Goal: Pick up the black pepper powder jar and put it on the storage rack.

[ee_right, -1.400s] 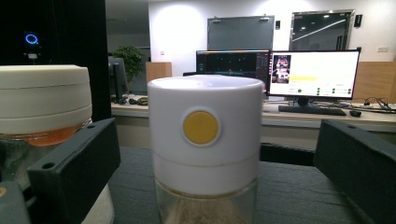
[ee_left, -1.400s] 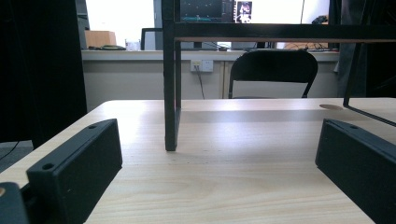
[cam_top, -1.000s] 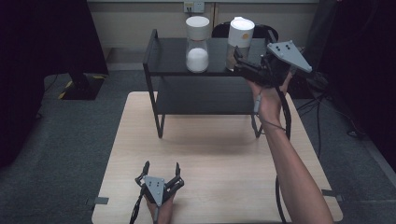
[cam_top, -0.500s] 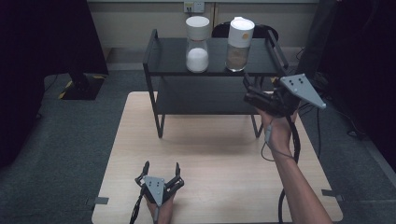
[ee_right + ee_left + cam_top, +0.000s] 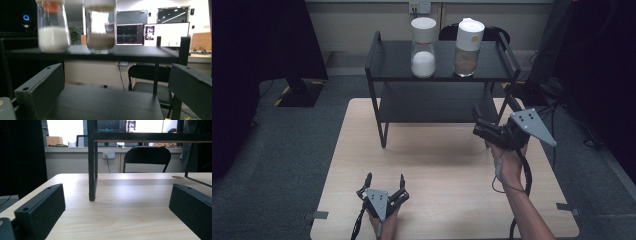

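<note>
Up on the black rack's (image 5: pixel 492 75) top shelf stand 2 jars, white-filled (image 5: pixel 423 47) beside brown-filled (image 5: pixel 467 47). Right gripper (image 5: pixel 477 129), wide and empty, hangs before the rack; left gripper (image 5: pixel 383 182) rests wide on the bench (image 5: pixel 447 165).

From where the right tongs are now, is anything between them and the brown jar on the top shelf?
Nothing visible. The right tongs hang open, in front of the shelf and lower than its top. The brown jar stands in plain sight above them, the white jar beside it, not in the line.
</note>
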Available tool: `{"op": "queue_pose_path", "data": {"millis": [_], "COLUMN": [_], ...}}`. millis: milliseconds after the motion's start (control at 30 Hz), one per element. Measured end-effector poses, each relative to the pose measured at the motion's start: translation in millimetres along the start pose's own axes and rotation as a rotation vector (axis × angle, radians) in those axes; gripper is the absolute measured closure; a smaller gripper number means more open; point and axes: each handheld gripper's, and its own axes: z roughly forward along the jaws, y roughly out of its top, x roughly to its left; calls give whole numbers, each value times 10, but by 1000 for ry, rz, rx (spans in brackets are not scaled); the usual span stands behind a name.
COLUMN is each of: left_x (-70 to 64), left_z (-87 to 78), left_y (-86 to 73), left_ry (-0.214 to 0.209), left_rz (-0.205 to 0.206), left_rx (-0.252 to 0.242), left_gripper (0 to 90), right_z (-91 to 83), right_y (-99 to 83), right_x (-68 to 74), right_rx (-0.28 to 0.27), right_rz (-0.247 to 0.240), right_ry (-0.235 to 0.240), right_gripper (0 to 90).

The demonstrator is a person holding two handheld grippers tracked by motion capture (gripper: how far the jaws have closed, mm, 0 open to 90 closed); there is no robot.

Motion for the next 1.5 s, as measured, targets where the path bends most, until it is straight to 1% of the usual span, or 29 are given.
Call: {"op": "queue_pose_path", "data": {"millis": [167, 433, 667, 767, 900, 967, 1133, 1267, 1367, 1500], "left_x": [0, 0, 0, 0, 0, 0, 0, 0, 0, 0], "left_z": [0, 0, 0, 0, 0, 0, 0, 0, 0, 0], "left_y": [0, 0, 0, 0, 0, 0, -1, -1, -1, 0], "left_ry": [0, 0, 0, 0, 0, 0, 0, 0, 0, 0], "left_rz": [-1, 0, 0, 0, 0, 0, 0, -1, -1, 0], "left_rx": [0, 0, 0, 0, 0, 0, 0, 0, -1, 0], "left_gripper": [0, 0, 0, 0, 0, 0, 0, 0, 0, 0], "right_z": [-122, -292, -423, -472, -531, -558, -637, -690, -725, -760], "right_y": [-249, -535, -750, -840, -962, -1016, -1162, -1286, -1378, -1476], "right_x": [-15, -45, -57, -65, -72, -59, -48, -35, -23, -17], "right_rx": [10, 34, 52, 62, 71, 82, 83, 88, 92, 101], "right_rz": [17, 28, 26, 33, 29, 22, 25, 4, 3, -10], "right_ry": [-12, -29, -44, -50, -55, -64, -85, -97, -110, -121], "right_gripper": [0, 0, 0, 0, 0, 0, 0, 0, 0, 2]}}
